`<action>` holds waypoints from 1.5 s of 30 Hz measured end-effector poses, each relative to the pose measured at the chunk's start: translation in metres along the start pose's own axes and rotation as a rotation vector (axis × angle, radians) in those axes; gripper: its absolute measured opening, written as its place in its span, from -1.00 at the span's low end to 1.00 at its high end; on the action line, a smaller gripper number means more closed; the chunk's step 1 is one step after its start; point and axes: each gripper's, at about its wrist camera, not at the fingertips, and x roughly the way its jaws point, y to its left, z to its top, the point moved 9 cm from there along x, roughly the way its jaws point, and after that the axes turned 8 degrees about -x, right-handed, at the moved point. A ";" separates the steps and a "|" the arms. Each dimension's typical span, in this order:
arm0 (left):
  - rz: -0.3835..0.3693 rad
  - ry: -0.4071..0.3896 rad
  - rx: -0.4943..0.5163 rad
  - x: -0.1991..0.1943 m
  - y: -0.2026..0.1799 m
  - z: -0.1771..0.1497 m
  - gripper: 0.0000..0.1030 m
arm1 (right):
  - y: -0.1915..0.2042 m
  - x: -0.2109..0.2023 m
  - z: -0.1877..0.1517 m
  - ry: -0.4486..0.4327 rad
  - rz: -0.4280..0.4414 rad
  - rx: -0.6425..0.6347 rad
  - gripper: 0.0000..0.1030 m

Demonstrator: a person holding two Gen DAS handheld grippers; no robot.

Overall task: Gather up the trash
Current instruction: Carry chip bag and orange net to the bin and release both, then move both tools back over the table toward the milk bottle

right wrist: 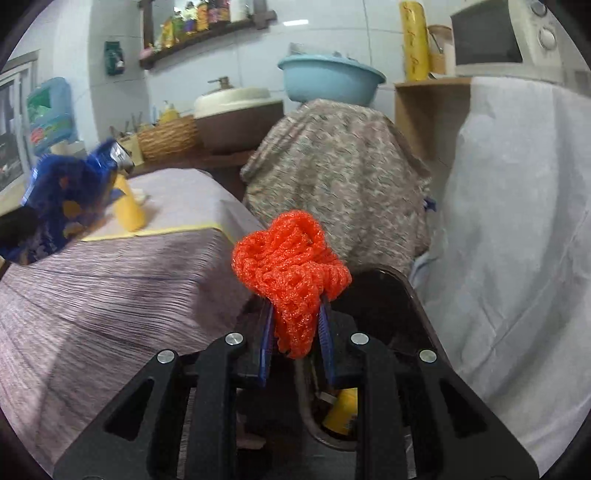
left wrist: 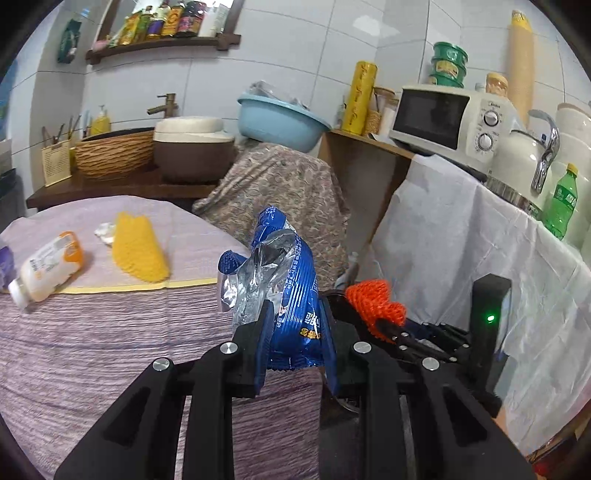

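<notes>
Desk under striped purple cloth carries a yellow mesh sleeve and a toppled white bottle with orange label. Left hand-held gripper clamps a crumpled blue foil snack wrapper; right hand-held gripper clamps an orange knitted mesh wad above a dark bin, beside the desk edge.

Both pictures are evenly and fairly brightly lit by soft indoor light; a pale glare patch sits on the glossy white wall tiles high in the left wrist view. Shadows are weak. The fisheye lens bends straight lines hard toward the edges, and black corners frame each round picture. The left wrist view is mostly sharp, with glints on the crumpled blue and silver foil snack wrapper. In the right wrist view that wrapper is smeared by motion blur, while the orange knitted mesh bundle stays crisp
</notes>
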 end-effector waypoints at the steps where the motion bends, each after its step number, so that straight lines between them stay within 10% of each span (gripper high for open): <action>1: -0.007 0.009 0.002 0.006 -0.004 0.000 -0.52 | -0.007 0.008 -0.005 0.017 -0.001 0.015 -0.56; 6: -0.021 0.057 0.036 0.036 -0.024 -0.004 -0.52 | -0.036 0.042 -0.025 0.074 -0.044 0.049 -0.52; 11: -0.029 0.111 0.066 0.065 -0.038 -0.014 -0.52 | -0.053 0.062 -0.045 0.106 -0.073 0.077 0.15; 30: -0.101 0.319 0.116 0.166 -0.115 -0.059 -0.50 | -0.095 -0.015 -0.111 0.121 -0.190 0.159 0.33; 33: -0.094 0.352 0.116 0.181 -0.124 -0.067 -0.36 | -0.106 -0.027 -0.118 0.121 -0.210 0.173 0.40; 37: -0.085 0.375 0.132 0.193 -0.132 -0.075 0.34 | -0.117 -0.039 -0.129 0.128 -0.231 0.191 0.50; 45: -0.089 0.307 0.128 0.170 -0.130 -0.064 0.71 | -0.118 -0.042 -0.138 0.153 -0.225 0.199 0.51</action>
